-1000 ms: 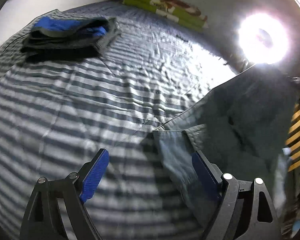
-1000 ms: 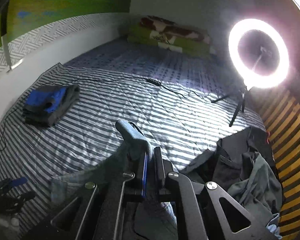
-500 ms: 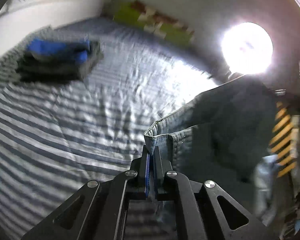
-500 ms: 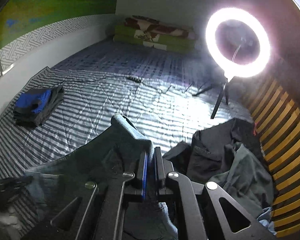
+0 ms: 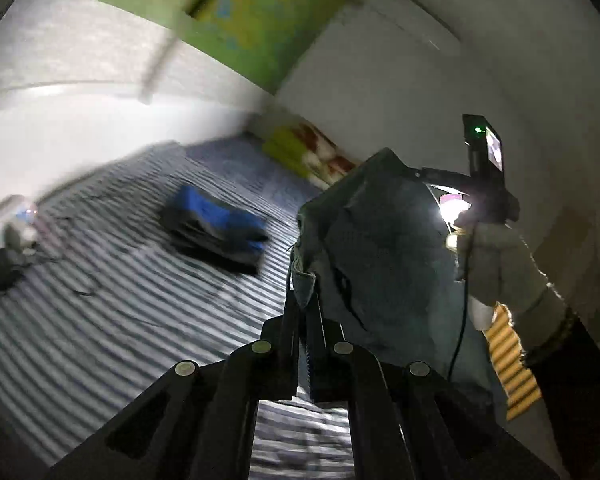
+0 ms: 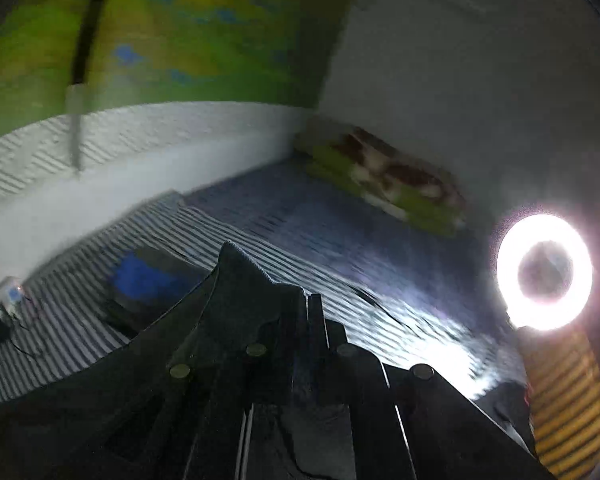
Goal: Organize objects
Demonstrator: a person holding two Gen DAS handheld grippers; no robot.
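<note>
1. The left hand-held gripper (image 5: pixel 305 300) is squeezed tight on the edge of a dark grey piece of clothing (image 5: pixel 380 248). It has the cloth by a thick sewn hem, right at its fingertips.
2. The right hand-held gripper (image 6: pixel 312 308) is also pinched closed on the same clothing (image 6: pixel 236 304). The cloth bunches up in a point just to the left of its fingers and drapes down over its frame.
3. The clothing is up in the air above the striped bed (image 5: pixel 120 300), held between the two grippers. It is not lying on the bed.
4. It looks soft and floppy. It will sag and swing, and it will not keep a shape by itself. It seems light enough to lift easily, and it will not break.
5. The best places to hold it are the thick hems and corners, because thin cloth can slip out.
6. A folded blue and grey pile (image 5: pixel 216 232) sits on the bed, well apart from the held cloth. That looks like where tidy clothes go.
7. A bright ring light (image 6: pixel 544 272) shines on the right, so some parts are hard to see.
</note>
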